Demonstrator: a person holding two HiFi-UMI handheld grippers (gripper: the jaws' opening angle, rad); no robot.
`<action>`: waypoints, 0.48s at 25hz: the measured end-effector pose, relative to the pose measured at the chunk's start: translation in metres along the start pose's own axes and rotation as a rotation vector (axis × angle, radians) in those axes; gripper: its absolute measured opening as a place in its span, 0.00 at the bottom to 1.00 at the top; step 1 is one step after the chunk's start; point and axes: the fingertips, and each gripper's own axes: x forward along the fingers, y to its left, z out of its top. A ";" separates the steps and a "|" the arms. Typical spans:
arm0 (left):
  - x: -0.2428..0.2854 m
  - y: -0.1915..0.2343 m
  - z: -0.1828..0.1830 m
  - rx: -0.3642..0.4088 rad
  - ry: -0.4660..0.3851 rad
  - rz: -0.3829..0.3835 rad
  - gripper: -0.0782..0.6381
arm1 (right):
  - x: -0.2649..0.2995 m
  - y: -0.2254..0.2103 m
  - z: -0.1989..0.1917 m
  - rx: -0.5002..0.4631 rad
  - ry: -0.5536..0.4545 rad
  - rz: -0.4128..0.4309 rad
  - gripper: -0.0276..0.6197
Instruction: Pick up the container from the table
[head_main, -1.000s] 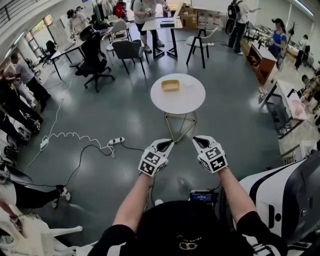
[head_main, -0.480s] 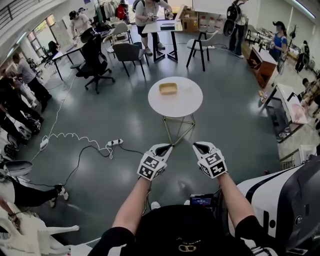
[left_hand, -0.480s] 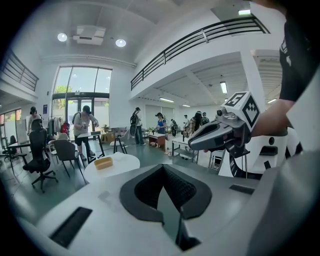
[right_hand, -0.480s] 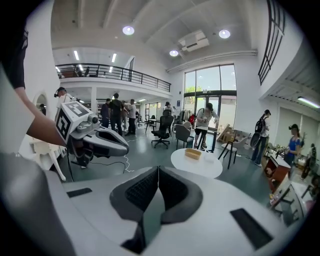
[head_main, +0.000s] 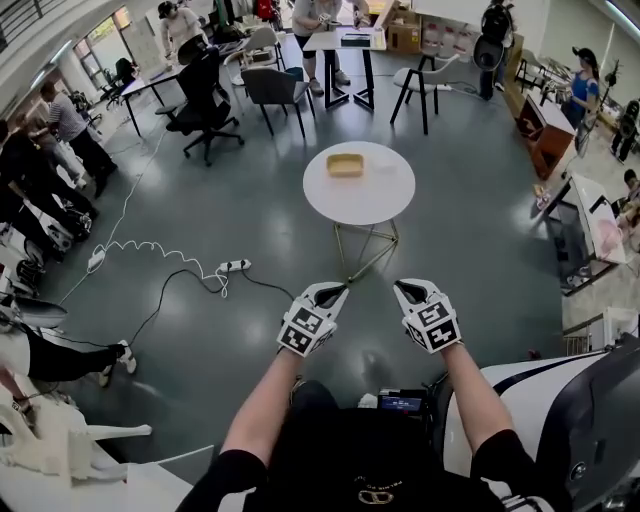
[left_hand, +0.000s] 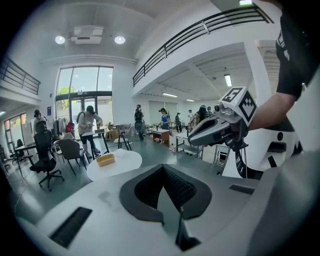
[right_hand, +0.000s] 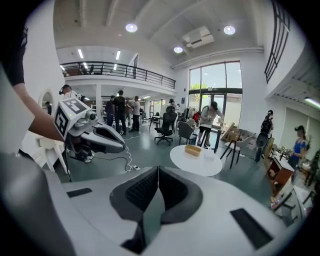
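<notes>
A small tan rectangular container (head_main: 345, 165) sits toward the far left part of a round white table (head_main: 372, 195) on thin gold legs. It also shows as the container (left_hand: 105, 159) in the left gripper view and the container (right_hand: 192, 149) in the right gripper view, still far ahead. My left gripper (head_main: 333, 292) and right gripper (head_main: 407, 289) hang side by side over the floor, well short of the table. Both have their jaws pressed together with nothing between them.
A power strip (head_main: 235, 266) with white and black cables lies on the grey floor to the left. Office chairs (head_main: 205, 95), desks and several people stand beyond the table. A white and black machine (head_main: 570, 420) rises at my right.
The view has shifted: the table and container now sit a little to the right and closer. Both grippers keep their pose in front of me, jaws still together.
</notes>
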 end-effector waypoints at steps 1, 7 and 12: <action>0.001 0.004 0.001 -0.011 -0.007 0.013 0.11 | 0.003 -0.003 0.000 0.005 0.000 0.003 0.14; 0.017 0.034 0.004 -0.033 -0.017 0.035 0.11 | 0.025 -0.015 0.001 0.041 -0.002 0.010 0.14; 0.033 0.055 0.006 -0.011 -0.004 -0.019 0.11 | 0.049 -0.030 0.007 0.063 0.015 -0.016 0.14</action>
